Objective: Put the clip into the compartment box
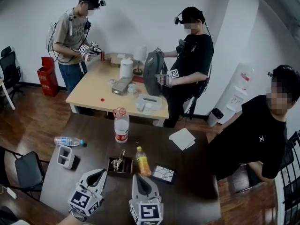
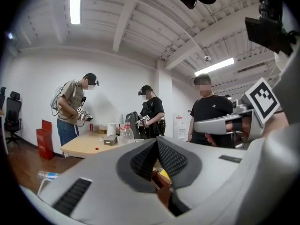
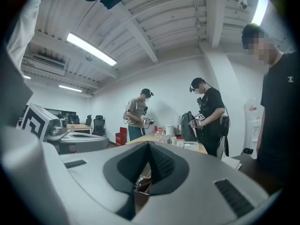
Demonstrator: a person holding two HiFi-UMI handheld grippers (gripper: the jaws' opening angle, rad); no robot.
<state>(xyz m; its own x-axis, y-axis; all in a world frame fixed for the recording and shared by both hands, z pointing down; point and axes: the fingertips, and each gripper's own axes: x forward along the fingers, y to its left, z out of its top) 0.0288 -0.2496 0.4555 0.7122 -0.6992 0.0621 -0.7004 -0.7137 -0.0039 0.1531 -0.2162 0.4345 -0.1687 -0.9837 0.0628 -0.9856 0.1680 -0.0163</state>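
The compartment box (image 1: pixel 126 168) is a small dark tray on the dark table, just ahead of both grippers. A shiny metal clip (image 1: pixel 117 162) stands in its left part. My left gripper (image 1: pixel 100 173) sits just left of the box, its jaws together and nothing between them. In the left gripper view the left gripper (image 2: pixel 156 140) shows its tips meeting, with a brown box edge (image 2: pixel 161 181) below the pads. My right gripper (image 1: pixel 139 176) rests just right of the box, jaws together and holding nothing. The right gripper (image 3: pixel 149 144) shows meeting tips in its own view too.
A yellow bottle (image 1: pixel 142 161) lies beside the box, with a black patterned case (image 1: pixel 164 174) to its right. A red-labelled bottle (image 1: pixel 121 125) stands further off, a water bottle (image 1: pixel 68 141) lies at the left by a grey holder (image 1: pixel 65 156). White paper (image 1: pixel 182 138); a seated person (image 1: pixel 262 135) at the right.
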